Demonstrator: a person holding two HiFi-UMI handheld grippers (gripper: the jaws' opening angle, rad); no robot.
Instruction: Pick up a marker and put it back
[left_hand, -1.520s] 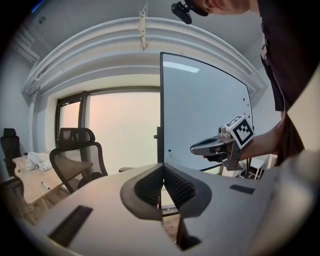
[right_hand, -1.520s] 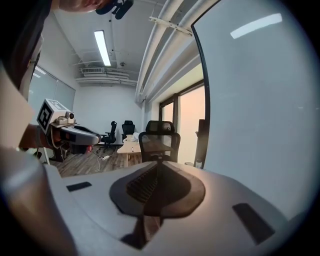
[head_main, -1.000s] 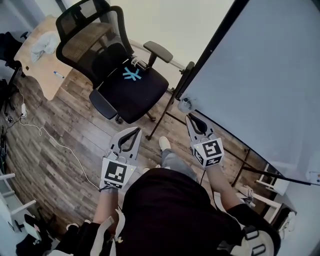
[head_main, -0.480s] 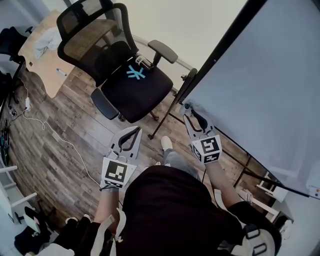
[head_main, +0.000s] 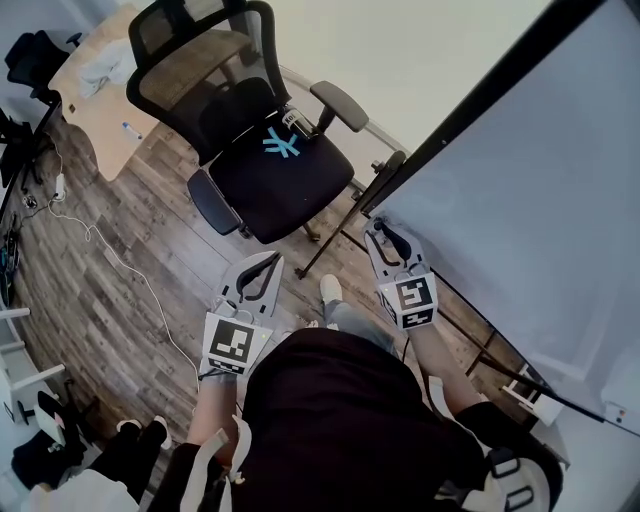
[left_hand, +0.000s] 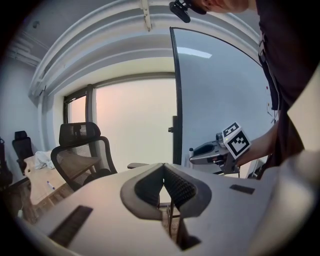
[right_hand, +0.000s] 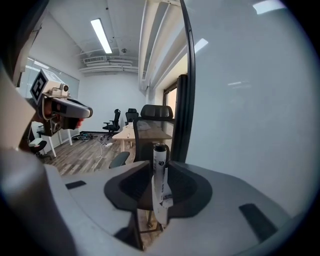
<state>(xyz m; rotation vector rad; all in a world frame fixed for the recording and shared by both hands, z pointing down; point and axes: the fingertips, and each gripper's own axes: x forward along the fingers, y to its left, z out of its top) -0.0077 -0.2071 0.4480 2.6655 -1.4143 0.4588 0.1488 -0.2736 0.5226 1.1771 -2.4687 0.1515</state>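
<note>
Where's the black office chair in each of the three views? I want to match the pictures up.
Head view: the office chair stands upper left of centre, seat facing the camera.
Left gripper view: the office chair is at the left, low in the picture.
Right gripper view: the office chair is at centre, just behind the top of the marker.
Shared landmark: the whiteboard's black frame, right of the chair in every view.

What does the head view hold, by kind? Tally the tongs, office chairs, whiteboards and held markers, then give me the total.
Tongs: 2, the left tongs and the right tongs
Office chairs: 1, the office chair
Whiteboards: 1, the whiteboard
Markers held: 1, the marker in the right tongs
Total: 5
</note>
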